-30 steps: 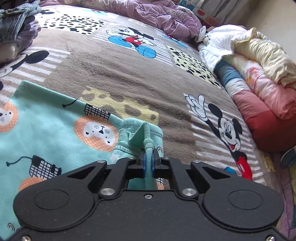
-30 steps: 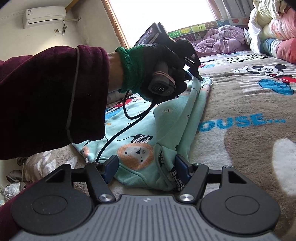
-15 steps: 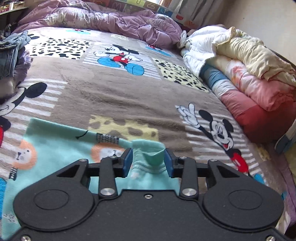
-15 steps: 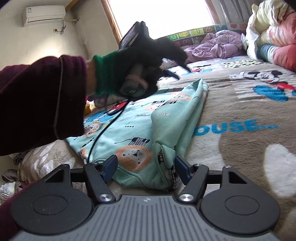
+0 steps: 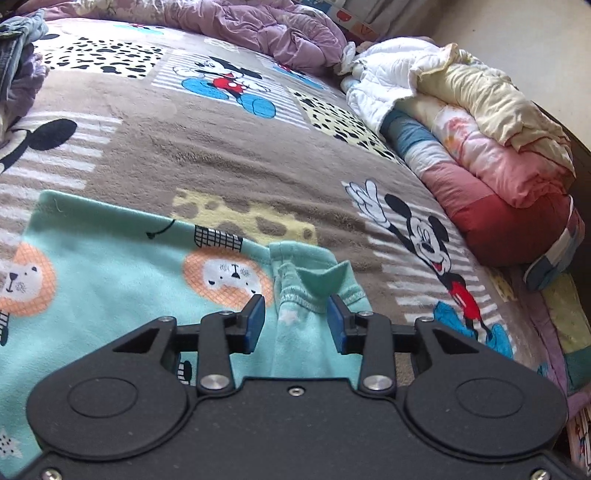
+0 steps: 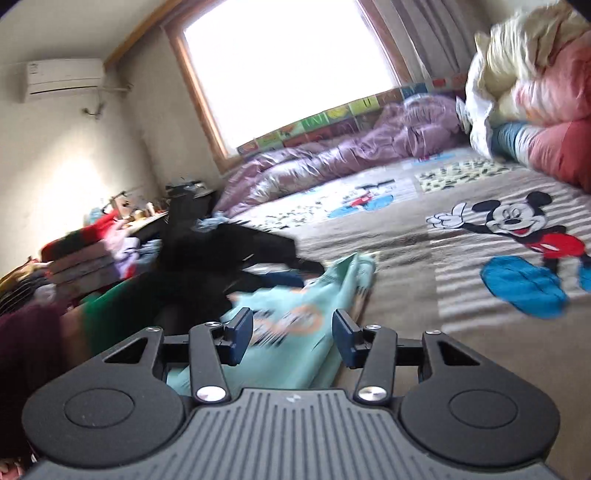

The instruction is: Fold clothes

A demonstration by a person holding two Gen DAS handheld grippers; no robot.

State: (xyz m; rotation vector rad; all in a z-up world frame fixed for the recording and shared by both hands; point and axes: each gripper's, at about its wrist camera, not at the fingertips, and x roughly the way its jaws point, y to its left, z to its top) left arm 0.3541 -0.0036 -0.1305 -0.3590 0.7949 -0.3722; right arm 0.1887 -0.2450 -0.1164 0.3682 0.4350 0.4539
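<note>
A teal child's garment [image 5: 110, 266] with orange lion prints lies flat on the Mickey Mouse blanket [image 5: 207, 155]. Its hemmed cuff [image 5: 317, 280] rests loose between the blue pads of my left gripper [image 5: 296, 319], which stands open and does not touch it. In the right wrist view the same garment [image 6: 295, 354] runs under my right gripper [image 6: 291, 334]. That gripper's jaws are closing with the cloth's folded edge between them, and the pads are still clear of it. A person's black-gloved hand [image 6: 221, 258], blurred, holds the left gripper beyond the garment.
A purple quilt [image 5: 258, 29] is bunched at the far edge of the bed. Rolled pink, white and cream bedding [image 5: 480, 147] is stacked along the right side. Piles of clothes [image 6: 85, 258] sit at the left. A window [image 6: 288, 62] lies beyond the bed.
My left gripper let go of the cuff, opened and drew back a little; the cuff now lies on the bed. My right gripper swept forward along the garment and its jaws narrowed.
</note>
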